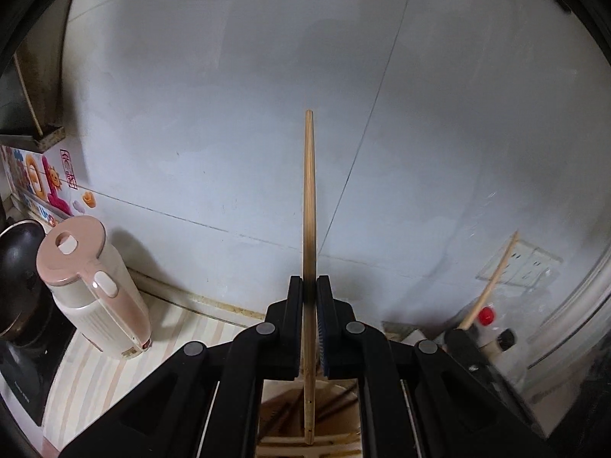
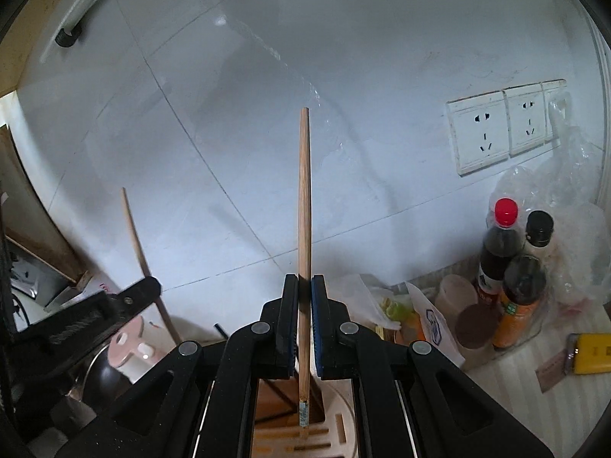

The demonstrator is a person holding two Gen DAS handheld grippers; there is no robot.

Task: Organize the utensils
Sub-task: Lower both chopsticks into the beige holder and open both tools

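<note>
Looking along your left gripper (image 1: 309, 286), you see its black jaws clamped on a round wooden chopstick (image 1: 308, 198) that stands upright against the pale tiled wall (image 1: 229, 95); its thinner end points up, and its thick end, marked with small dots, hangs over a slotted beige utensil holder (image 1: 275, 442) right under the fingers, with dark sticks lying inside. At the left end of the bench (image 1: 91, 374), whose top is striped in cream and pink, a smooth pink-and-white electric kettle (image 1: 91, 286) stands near the wall, with a dark wok (image 1: 19, 267) beside it at the edge. Between the kettle and your fingers the striped top is bare. To the right, your other gripper (image 1: 464, 337) rises with a second stick. Turning to the right wrist view, your right gripper (image 2: 304, 286) has its jaws pressed together on a second tapered wooden chopstick (image 2: 303, 210), also upright, with its lower end, wrapped in a blue-patterned band, over the holder's round slotted lid (image 2: 336, 427). At the right end of the bench, glossy sauce bottles (image 2: 500, 244), crinkled plastic bags (image 2: 573, 191) and a yellow box (image 2: 592, 353) crowd the corner below white wall sockets (image 2: 481, 131). Your left gripper (image 2: 147, 288) crosses the left side, close by.
</note>
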